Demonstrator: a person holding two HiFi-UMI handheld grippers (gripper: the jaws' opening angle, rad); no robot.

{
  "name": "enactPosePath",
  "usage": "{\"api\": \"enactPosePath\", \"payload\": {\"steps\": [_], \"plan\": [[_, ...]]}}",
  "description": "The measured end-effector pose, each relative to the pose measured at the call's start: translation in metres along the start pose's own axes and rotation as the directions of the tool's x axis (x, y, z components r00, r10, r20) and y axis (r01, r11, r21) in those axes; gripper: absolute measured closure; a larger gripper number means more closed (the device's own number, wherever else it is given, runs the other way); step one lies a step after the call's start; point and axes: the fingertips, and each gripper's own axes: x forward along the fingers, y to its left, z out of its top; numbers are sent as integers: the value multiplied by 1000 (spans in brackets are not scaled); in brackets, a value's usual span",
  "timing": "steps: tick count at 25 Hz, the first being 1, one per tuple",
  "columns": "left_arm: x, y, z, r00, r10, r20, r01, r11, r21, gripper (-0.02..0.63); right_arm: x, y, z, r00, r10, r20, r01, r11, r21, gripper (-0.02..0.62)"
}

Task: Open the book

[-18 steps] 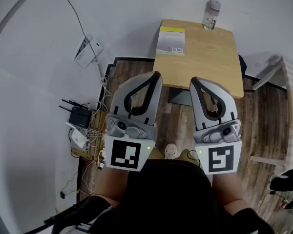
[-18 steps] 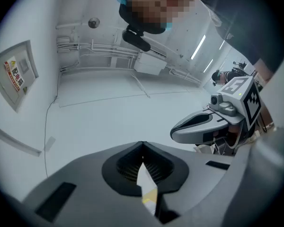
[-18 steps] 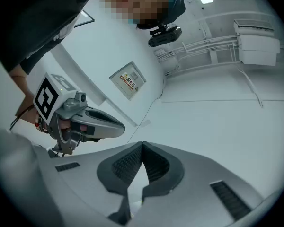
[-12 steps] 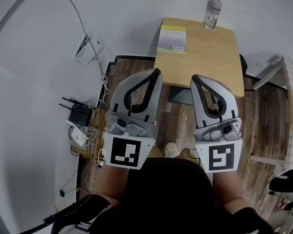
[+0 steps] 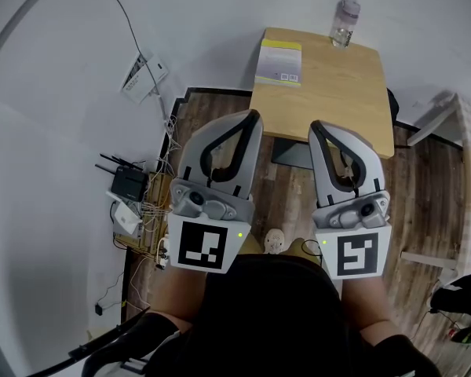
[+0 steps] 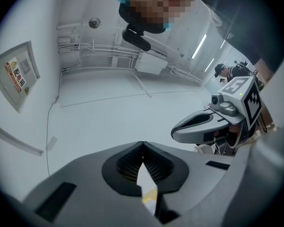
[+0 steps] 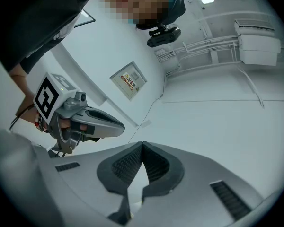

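The book (image 5: 281,63), closed, with a yellow-and-white cover, lies at the far left corner of the small wooden table (image 5: 337,100). Both grippers are held side by side in front of the person's body, over the floor and well short of the table. My left gripper (image 5: 253,118) is shut with nothing in it; its tips meet in the left gripper view (image 6: 142,144). My right gripper (image 5: 315,129) is shut and empty too (image 7: 142,145). Both point slightly upward at a white wall. Each gripper view shows the other gripper at its side.
A clear water bottle (image 5: 343,23) stands at the table's far edge. A black router (image 5: 128,185) and tangled cables lie on the floor at the left. A white power strip (image 5: 144,77) rests by the wall. A white frame (image 5: 436,116) stands right of the table.
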Motion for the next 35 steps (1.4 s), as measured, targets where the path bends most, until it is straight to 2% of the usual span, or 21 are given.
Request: {"api": "enactPosePath", "payload": {"steps": [15, 35], "plan": [[-29, 35, -7, 1000, -21, 6, 21, 1000, -21, 597, 23, 38, 25, 1000, 2, 27, -3, 999, 44, 569], [-69, 74, -28, 997, -71, 0, 71, 995, -65, 596, 50, 88, 32, 997, -47, -60, 50, 998, 44, 569]]}}
